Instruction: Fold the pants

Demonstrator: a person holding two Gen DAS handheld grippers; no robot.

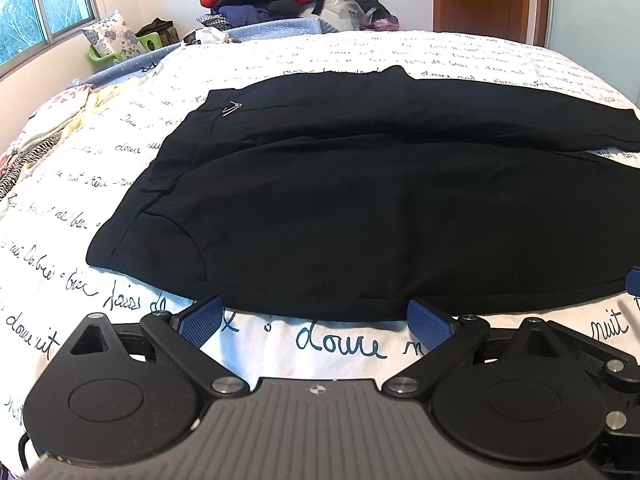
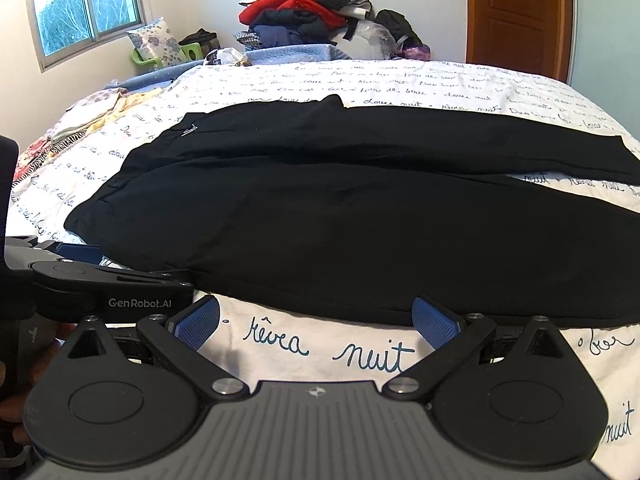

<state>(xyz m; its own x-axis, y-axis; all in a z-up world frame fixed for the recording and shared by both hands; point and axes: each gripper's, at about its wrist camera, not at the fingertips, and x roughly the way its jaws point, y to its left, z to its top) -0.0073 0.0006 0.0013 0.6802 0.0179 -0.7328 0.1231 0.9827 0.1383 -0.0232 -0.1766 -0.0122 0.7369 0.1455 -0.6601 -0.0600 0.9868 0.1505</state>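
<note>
One pair of black pants is counted on the bed, two grippers, one door, one window.

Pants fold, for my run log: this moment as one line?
pants: flat on bed, unfolded | left gripper: open, at near edge | right gripper: open, at near edge

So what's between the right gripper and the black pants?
Only bare bedspread with handwriting print, seen in the right wrist view. The open right gripper sits just short of the pants' near edge.

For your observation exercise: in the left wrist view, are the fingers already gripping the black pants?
No. The left gripper is open, its blue fingers spread apart at the near edge of the pants.
</note>
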